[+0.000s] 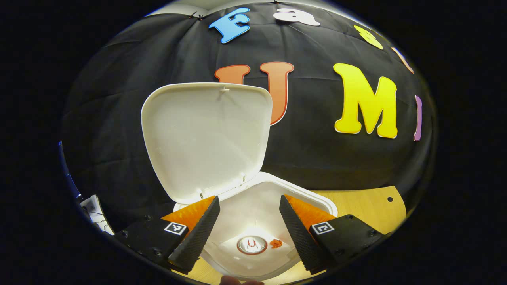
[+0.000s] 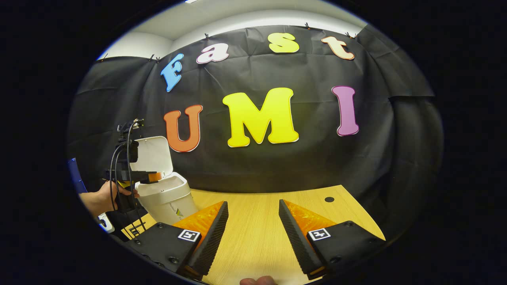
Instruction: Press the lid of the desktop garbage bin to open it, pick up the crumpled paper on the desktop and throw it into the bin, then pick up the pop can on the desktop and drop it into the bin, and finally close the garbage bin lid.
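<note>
Can dropped, lid next

The left gripper [image 1: 249,223] hangs wide apart and empty over the open bin [image 1: 277,186]; the can [image 1: 252,245] lies inside, so the raised lid [image 1: 206,138] likely needs closing. The right gripper [image 2: 253,233] waits open above the table [image 2: 253,206].

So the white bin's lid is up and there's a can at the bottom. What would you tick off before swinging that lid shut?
1. Round-topped pop can inside the white plastic bin: ok, it lies at the bottom.
2. Crumpled paper in the bin: cannot tell; white material lies under the can, unclear what.
3. Left gripper empty: ok, jaws apart, nothing between them, above the bin's opening.
4. White hinged lid free to close: ok, it stands upright with nothing leaning on it.
5. Right gripper out of the way: ok, jaws open over the wooden table, apart from the bin.
</note>
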Demonstrator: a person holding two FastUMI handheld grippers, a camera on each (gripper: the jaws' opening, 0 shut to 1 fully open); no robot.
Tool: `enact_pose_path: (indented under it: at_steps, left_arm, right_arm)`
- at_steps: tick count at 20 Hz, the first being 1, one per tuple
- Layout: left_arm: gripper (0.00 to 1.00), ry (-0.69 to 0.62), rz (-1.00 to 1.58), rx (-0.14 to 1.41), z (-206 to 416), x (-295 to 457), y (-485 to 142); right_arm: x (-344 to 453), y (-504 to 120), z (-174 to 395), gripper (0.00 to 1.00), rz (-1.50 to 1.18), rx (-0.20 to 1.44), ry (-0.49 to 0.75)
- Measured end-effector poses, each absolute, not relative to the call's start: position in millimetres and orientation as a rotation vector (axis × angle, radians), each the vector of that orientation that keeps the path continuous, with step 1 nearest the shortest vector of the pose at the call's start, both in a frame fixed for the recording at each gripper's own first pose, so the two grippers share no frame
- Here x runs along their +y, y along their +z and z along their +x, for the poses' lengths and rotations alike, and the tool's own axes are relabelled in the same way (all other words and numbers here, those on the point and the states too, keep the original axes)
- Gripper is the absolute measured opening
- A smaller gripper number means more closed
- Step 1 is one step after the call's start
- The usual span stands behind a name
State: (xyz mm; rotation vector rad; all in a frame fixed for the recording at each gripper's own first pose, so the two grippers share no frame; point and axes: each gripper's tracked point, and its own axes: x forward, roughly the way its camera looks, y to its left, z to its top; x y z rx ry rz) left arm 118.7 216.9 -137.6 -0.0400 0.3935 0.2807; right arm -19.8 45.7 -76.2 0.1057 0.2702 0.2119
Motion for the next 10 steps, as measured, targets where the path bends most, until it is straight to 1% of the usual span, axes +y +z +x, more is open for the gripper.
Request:
enact_pose_path:
  at_steps: [4, 5, 9, 10]
  left_arm:
    - [0.98, 0.307, -0.054, 0.38, 109.0, 211.0, -127.5]
    - [0.98, 0.323, -0.063, 0.375, 104.8, 209.6, -123.5]
    - [0.98, 0.404, -0.089, 0.342, 97.3, 197.0, -99.4]
    - [0.98, 0.419, -0.078, 0.311, 98.4, 193.5, -87.6]
  right_arm:
    - [50.5, -79.8, -17.0, 0.83, 0.105, 0.28, 0.226]
    - [51.6, -80.8, -16.4, 0.82, 0.104, 0.283, 0.232]
    - [50.6, -82.0, -10.2, 0.83, 0.1, 0.283, 0.253]
    - [46.9, -85.4, -7.8, 0.83, 0.096, 0.293, 0.247]
